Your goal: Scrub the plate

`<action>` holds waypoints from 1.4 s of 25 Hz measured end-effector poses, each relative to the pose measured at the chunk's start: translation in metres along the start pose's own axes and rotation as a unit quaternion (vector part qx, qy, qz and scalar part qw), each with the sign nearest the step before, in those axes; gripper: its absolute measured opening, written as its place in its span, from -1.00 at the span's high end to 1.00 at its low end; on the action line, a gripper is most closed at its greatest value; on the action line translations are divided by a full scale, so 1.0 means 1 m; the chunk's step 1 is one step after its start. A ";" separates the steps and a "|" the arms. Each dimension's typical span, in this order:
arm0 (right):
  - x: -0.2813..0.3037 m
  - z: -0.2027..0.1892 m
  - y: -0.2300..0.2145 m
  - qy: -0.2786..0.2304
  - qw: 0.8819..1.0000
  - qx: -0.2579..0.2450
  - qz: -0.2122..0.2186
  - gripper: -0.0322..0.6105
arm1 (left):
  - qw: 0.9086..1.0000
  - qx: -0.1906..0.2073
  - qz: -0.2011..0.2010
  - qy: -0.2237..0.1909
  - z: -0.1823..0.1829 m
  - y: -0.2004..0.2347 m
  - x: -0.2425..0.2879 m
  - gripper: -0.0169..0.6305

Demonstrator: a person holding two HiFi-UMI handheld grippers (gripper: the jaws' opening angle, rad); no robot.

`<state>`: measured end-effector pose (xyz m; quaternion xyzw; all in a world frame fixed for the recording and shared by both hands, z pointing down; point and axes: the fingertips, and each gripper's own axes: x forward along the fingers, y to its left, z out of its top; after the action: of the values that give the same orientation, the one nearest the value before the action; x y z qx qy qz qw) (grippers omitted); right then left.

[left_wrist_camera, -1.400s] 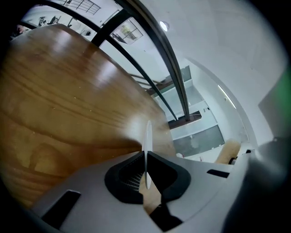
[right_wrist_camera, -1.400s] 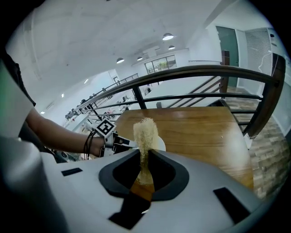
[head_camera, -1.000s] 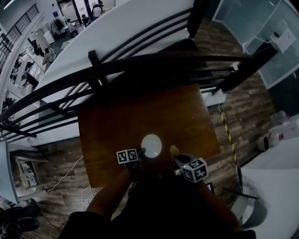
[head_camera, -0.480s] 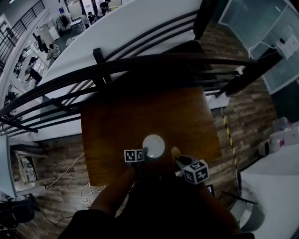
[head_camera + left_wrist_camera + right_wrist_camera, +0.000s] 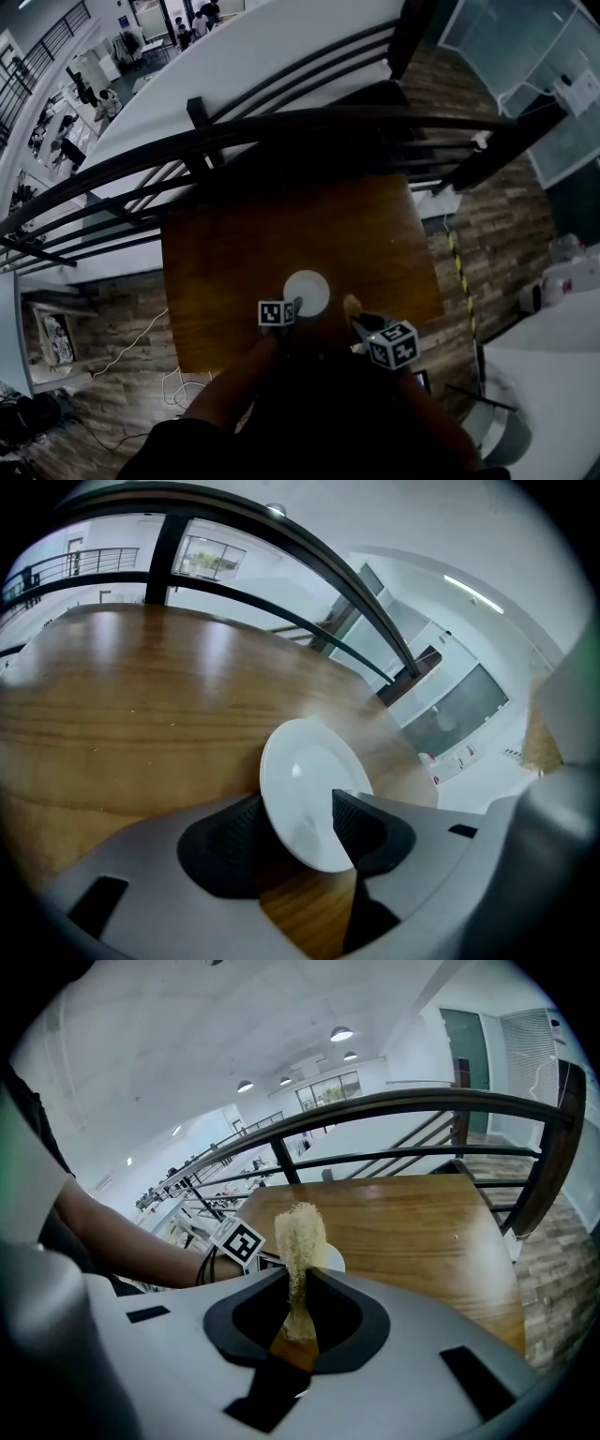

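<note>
Plate (image 5: 306, 292) rested near the table's (image 5: 234, 234) six o'clock edge; left gripper (image 5: 289, 309), jaws just opening, straddled its rim loosely; right gripper (image 5: 362, 324) clenched the loofah (image 5: 351, 303) at three o'clock; scrubbing seemingly awaited contact.

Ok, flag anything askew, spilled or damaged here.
Nothing stands out. The round white plate looks whole on the brown wooden table; the left gripper has just been opening its jaws around the rim, and the right gripper pinches the tan loofah scrubber.
</note>
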<state>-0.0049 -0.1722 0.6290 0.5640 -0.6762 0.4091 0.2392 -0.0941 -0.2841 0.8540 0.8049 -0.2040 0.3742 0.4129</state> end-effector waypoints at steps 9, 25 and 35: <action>-0.006 -0.005 -0.010 -0.009 1.000 -0.005 0.013 0.73 | 0.998 0.022 0.046 -0.027 0.007 -0.003 -0.009 0.11; -0.046 0.017 -0.036 -0.039 0.986 -0.109 0.116 0.73 | 0.983 -0.012 0.068 -0.169 0.021 -0.098 -0.101 0.22; -0.086 0.013 -0.038 -0.080 0.962 -0.183 0.189 0.73 | 0.957 0.050 0.069 -0.276 0.027 -0.216 -0.175 0.92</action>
<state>0.0543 -0.1359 0.5651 0.4035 -0.8507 0.2699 0.2017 -0.0556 -0.1784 0.5984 0.8806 -0.3459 0.1747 0.2727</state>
